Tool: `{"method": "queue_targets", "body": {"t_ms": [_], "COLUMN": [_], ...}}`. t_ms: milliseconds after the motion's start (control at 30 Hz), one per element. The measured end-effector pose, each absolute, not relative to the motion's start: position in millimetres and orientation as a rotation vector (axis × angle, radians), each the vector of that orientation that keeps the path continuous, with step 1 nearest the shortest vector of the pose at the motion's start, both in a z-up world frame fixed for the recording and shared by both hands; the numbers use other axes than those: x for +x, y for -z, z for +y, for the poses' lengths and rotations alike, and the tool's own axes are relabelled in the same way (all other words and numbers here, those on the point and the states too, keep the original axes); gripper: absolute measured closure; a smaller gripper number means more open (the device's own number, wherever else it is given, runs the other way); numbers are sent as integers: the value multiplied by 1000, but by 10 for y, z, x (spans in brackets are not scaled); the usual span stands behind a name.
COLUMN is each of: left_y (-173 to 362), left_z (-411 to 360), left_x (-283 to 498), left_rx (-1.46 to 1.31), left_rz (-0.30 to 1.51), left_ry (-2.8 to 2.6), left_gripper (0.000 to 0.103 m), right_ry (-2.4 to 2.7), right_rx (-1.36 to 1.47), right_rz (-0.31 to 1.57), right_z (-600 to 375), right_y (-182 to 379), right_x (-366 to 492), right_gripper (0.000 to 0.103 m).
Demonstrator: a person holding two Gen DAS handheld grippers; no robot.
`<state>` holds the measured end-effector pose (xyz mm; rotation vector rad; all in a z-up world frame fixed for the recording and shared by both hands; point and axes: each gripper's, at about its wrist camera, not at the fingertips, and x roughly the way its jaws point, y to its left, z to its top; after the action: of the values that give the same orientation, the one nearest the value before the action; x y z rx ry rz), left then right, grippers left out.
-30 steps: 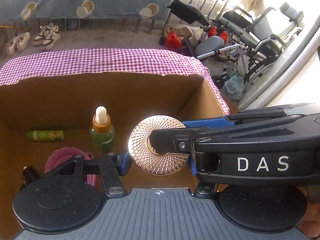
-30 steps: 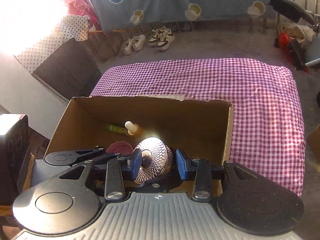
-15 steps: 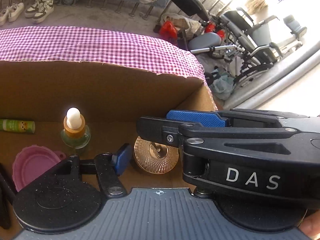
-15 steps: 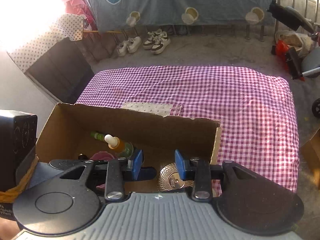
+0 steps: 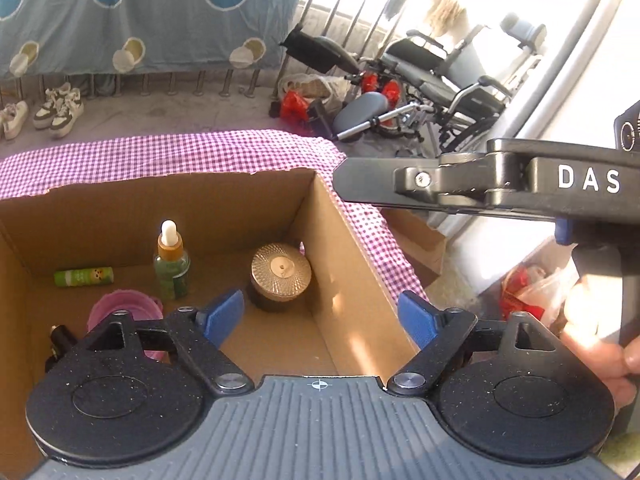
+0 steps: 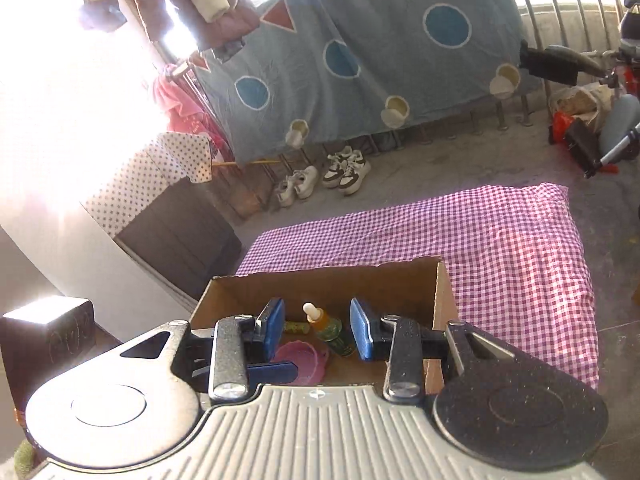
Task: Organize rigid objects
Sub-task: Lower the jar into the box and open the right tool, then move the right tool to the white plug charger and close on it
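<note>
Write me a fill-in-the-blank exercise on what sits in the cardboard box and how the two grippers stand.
1. The gold-lidded jar stands inside the ____ box.
2. The dropper bottle stands upright; the green tube behind it lies on its ____.
3. The left gripper is ____ and holds nothing.
4. The bowl near the dropper bottle is ____ in color.

Missing words: cardboard; side; open; pink
</note>
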<state>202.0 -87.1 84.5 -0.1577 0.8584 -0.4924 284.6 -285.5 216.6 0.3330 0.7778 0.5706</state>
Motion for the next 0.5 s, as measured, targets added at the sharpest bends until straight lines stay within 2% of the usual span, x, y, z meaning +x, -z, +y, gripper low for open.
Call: {"method": "queue_targets", "body": {"t_ms": [67, 267, 500], "left_y": [-945, -1087, -793], "left_z": [-820, -623, -276], "left_x": [1799, 1153, 591], "left_rx": [-125, -66, -87], "left_rz": [815, 722, 706], "left_ry": [502, 539, 485], "left_gripper": [11, 7, 5], "right_ry": [-589, -639, -657], "right_rx": [368, 443, 600], "right_rz": [743, 706, 730], "right_z": [-2941, -3031, -2946], "right_y": [-2230, -2186, -1748], "right_x": [2612, 1889, 1352], "right_gripper": [63, 63, 63]}}
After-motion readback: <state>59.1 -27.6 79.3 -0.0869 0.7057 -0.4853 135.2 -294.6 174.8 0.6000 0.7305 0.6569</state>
